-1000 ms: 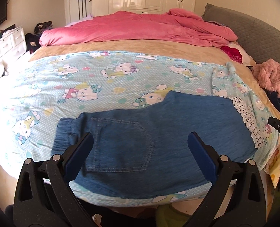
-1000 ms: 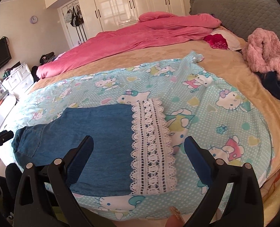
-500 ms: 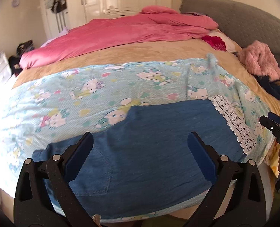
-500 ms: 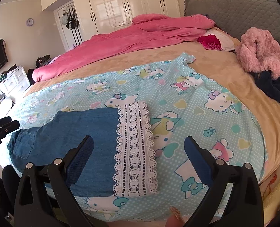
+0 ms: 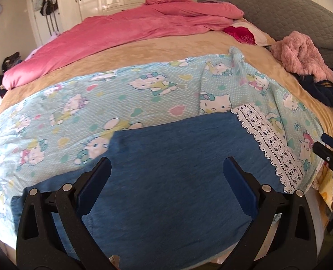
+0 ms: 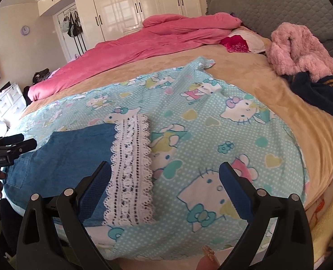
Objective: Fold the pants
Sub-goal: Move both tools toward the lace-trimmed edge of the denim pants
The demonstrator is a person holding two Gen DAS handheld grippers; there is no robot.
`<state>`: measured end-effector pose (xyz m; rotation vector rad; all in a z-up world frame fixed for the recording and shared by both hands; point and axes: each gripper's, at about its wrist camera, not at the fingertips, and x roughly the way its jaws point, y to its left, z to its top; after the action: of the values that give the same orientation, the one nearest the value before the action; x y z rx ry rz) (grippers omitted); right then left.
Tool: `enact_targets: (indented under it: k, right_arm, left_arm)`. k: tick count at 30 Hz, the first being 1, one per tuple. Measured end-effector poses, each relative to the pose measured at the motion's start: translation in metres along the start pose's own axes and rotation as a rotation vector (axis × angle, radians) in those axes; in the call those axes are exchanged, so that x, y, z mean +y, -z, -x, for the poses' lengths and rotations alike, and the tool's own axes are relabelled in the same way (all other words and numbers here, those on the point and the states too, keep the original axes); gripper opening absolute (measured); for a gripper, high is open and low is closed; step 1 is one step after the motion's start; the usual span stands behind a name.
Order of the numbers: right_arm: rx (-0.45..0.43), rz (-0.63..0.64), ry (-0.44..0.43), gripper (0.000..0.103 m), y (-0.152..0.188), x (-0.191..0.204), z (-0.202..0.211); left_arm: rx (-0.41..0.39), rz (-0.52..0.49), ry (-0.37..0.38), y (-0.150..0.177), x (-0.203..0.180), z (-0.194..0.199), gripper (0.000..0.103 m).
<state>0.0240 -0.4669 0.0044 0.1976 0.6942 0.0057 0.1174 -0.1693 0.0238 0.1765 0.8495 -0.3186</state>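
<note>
Blue denim pants (image 5: 171,180) with a white lace hem (image 5: 272,148) lie flat across the near edge of the bed on a Hello Kitty sheet (image 5: 144,94). My left gripper (image 5: 166,180) is open and empty above the pants' middle. My right gripper (image 6: 165,184) is open and empty, over the sheet just right of the lace hem (image 6: 130,168). The denim (image 6: 63,159) stretches to its left. Each gripper shows at the edge of the other's view: the right one (image 5: 330,150), the left one (image 6: 9,146).
A pink duvet (image 5: 130,24) lies across the far side of the bed. A pink fluffy garment (image 6: 301,49) and a dark navy garment (image 6: 319,90) lie at the right. A grey headboard (image 6: 279,6) stands behind. White wardrobes (image 6: 132,6) line the back wall.
The left gripper has moved right along the pants, from the back pocket toward the lace hem. The right gripper has moved right, off the denim onto the sheet. Both stay open.
</note>
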Motion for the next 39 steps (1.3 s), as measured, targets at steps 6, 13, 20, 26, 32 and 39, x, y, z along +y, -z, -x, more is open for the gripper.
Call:
enact_targets:
  k: [6, 13, 20, 26, 32, 39]
  right_arm:
    - [0.001, -0.033, 0.002, 0.096, 0.009, -0.008, 0.001]
    - [0.006, 0.019, -0.049, 0.096, 0.010, 0.015, -0.007]
    - [0.020, 0.051, -0.095, 0.096, 0.013, 0.032, -0.009]
    - [0.026, 0.053, -0.107, 0.096, 0.019, 0.034, -0.008]
    - [0.059, 0.047, -0.112, 0.096, 0.027, 0.032, -0.017]
    - [0.073, 0.025, -0.133, 0.096, 0.032, 0.030, -0.022]
  left_arm:
    - [0.052, -0.022, 0.031, -0.004, -0.005, -0.032, 0.094]
    - [0.069, -0.037, 0.049, -0.013, -0.008, -0.055, 0.094]
    - [0.052, -0.029, 0.082, -0.036, -0.008, -0.062, 0.094]
    - [0.043, -0.054, 0.080, -0.049, -0.014, -0.067, 0.094]
    - [0.046, -0.075, 0.147, -0.053, -0.028, -0.077, 0.094]
    - [0.054, -0.095, 0.241, -0.064, -0.046, -0.091, 0.093]
